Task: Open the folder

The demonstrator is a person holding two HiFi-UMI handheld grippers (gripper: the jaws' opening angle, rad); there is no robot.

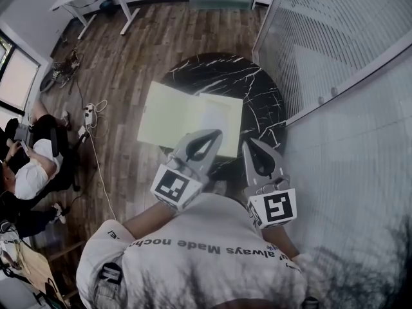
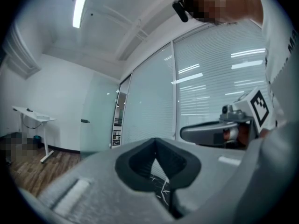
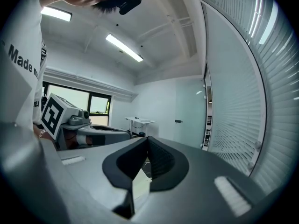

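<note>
The folder [image 1: 172, 113] lies open and flat on the round black marble desk [image 1: 257, 85]. Its left leaf is pale green and juts out past the desk's left rim over the wooden floor [image 1: 129, 63]. The right leaf looks whiter, as if a sheet lies in it, but the head view is too soft to show any print or pocket.

The folder's near edge and the near part of the desk are hidden behind the two tools held up close to the person's chest. The left hand-held gripper [image 1: 217, 134] is clenched, tips meeting, with nothing caught. Only a sliver of veined marble shows through the gap behind its pads in its own view. The right hand-held gripper [image 1: 248, 142] is likewise clenched and empty, and a pale scrap of the folder shows below, through the slot between its jaws. Neither touches the folder.

On the right a glass wall with blinds [image 1: 335, 50] runs away from the desk. At the far left a seated person [image 1: 29, 166] is cut off by the frame edge, with cables [image 1: 90, 118] on the floor nearby.
</note>
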